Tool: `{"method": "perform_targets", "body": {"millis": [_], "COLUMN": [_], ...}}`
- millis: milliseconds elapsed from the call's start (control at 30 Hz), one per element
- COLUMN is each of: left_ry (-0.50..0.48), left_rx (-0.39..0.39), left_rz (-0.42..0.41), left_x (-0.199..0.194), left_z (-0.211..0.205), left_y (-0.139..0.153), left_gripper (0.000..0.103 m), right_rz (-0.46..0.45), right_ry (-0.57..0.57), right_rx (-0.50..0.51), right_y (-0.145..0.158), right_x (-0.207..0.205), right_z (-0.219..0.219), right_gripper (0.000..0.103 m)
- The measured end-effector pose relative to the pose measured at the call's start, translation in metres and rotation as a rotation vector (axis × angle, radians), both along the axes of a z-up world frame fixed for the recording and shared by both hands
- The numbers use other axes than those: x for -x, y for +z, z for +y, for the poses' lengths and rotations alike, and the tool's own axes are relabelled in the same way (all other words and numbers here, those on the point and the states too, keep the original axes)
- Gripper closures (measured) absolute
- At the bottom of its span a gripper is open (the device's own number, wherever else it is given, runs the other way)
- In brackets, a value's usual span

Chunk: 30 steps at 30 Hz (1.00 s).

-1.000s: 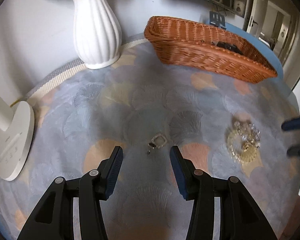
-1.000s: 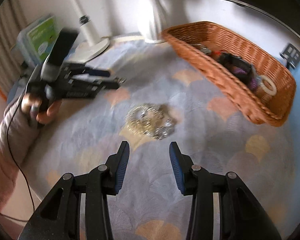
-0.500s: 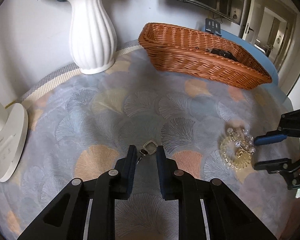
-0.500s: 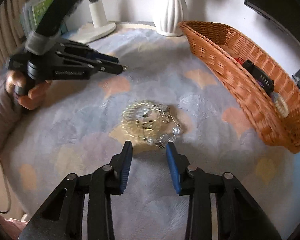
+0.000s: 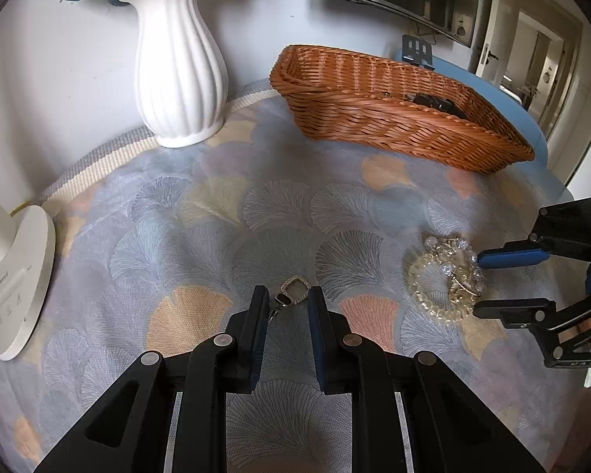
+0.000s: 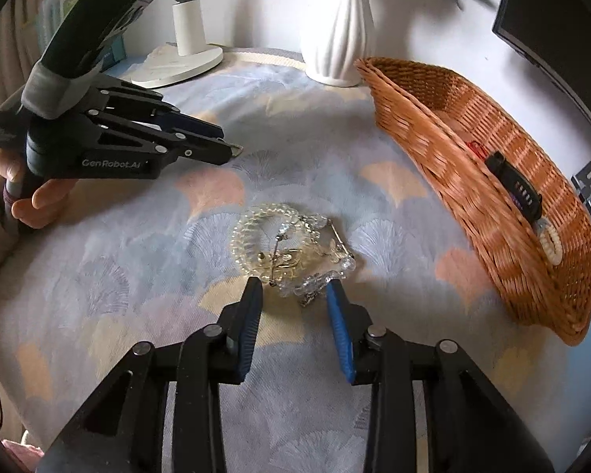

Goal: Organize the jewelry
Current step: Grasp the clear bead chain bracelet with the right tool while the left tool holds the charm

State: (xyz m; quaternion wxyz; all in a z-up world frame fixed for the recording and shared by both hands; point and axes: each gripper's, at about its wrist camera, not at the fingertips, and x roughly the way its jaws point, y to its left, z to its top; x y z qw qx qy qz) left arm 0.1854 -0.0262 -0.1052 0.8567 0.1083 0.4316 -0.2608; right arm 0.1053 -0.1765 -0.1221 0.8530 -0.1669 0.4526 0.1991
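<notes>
A small square rhinestone earring [image 5: 291,293] lies on the patterned cloth between the tips of my left gripper [image 5: 285,297], whose jaws stand narrowly apart around it. A clear coil bracelet tangled with crystal beads [image 6: 287,250] lies at mid table; it also shows in the left wrist view [image 5: 445,282]. My right gripper [image 6: 293,289] is open, its tips at the near edge of that pile. The wicker basket [image 6: 453,146] holds a black watch [image 6: 514,191] and a pearl bracelet [image 6: 551,242].
A white ribbed vase [image 5: 179,67] with flowers stands at the back by the wall. A white lamp base [image 5: 13,280] sits at the left. The basket [image 5: 374,116] lies behind the jewelry. A TV hangs on the wall.
My left gripper narrowed around the earring and stayed there. My right gripper moved forward to the bracelet pile, and its jaws opened wider than half a second ago.
</notes>
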Motion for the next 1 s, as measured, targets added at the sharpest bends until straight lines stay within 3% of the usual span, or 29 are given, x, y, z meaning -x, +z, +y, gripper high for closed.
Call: {"method": "perform_targets", "body": {"millis": [33,67,367,500,633,833,933,1000], "left_ry": [-0.001,-0.001,-0.001,-0.003,-0.005,-0.005,-0.007,-0.009], "left_rx": [0.000,-0.001,-0.001,-0.003,-0.002,-0.002,-0.003,-0.004], "left_rz": [-0.001,-0.001,-0.002,-0.006,-0.009,-0.011,-0.013,-0.014], "left_x": [0.000,0.000,0.001,0.001,0.001,0.001,0.002,0.002], "left_z": [0.000,0.000,0.000,0.000,0.000,0.000,0.000,0.000], "left_y": [0.000,0.000,0.000,0.000,0.000,0.000,0.000,0.000], "left_gripper": [0.083,0.083,0.083,0.083,0.083,0.083,0.083,0.083], "right_rz": [0.009,0.017,0.016,0.096,0.072,0.076,0.045,0.049], "right_ry": [0.006,0.008,-0.164,-0.160,-0.162,-0.172,-0.156,-0.159], "right_rx": [-0.014,-0.023,-0.163,-0.225,-0.145,-0.079,-0.021,-0.025], "right_y": [0.000,-0.001,0.013,0.018,0.014,0.001,0.001,0.002], "right_x": [0.000,0.000,0.000,-0.013,-0.026,-0.033,-0.025,-0.022], "right_z": [0.001,0.001,-0.047,-0.042,-0.022,-0.012,-0.005,-0.006], "right_gripper": [0.095,0.103,0.103,0.096,0.076,0.076,0.093,0.093]}}
